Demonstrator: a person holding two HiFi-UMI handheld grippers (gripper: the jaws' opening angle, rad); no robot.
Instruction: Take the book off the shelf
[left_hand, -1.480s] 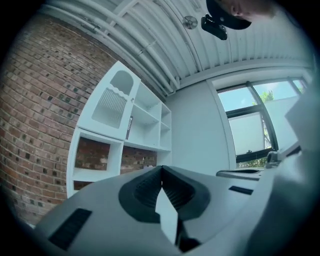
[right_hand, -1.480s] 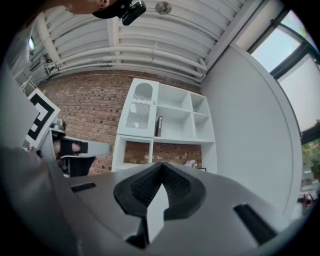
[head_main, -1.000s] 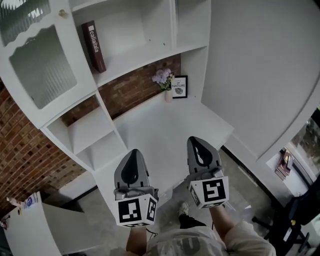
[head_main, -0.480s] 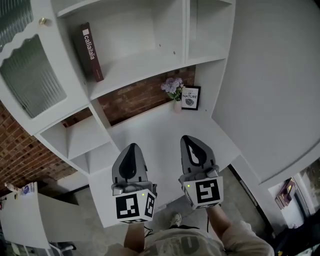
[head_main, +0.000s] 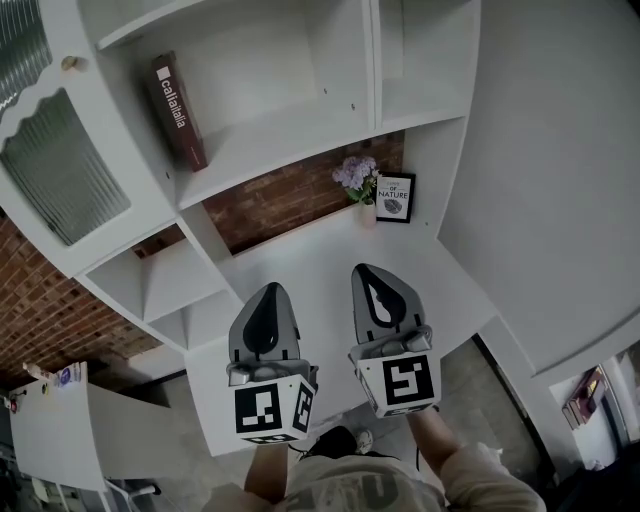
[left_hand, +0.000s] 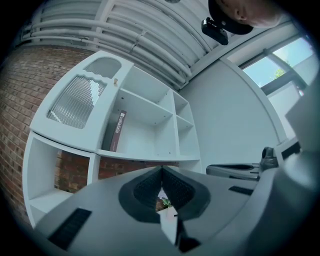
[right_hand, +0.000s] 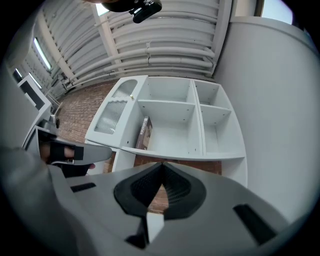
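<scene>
The left gripper (head_main: 268, 298) and the right gripper (head_main: 372, 280) are side by side, each with its jaws pressed together on nothing. Both are over the white counter (head_main: 320, 255) below the shelf (head_main: 280, 135). The dark red book (head_main: 180, 112) stands tilted at the shelf's left end, well apart from both. Under the shelf's right part sit purple flowers (head_main: 357, 175) and a small framed picture (head_main: 395, 197).
</scene>
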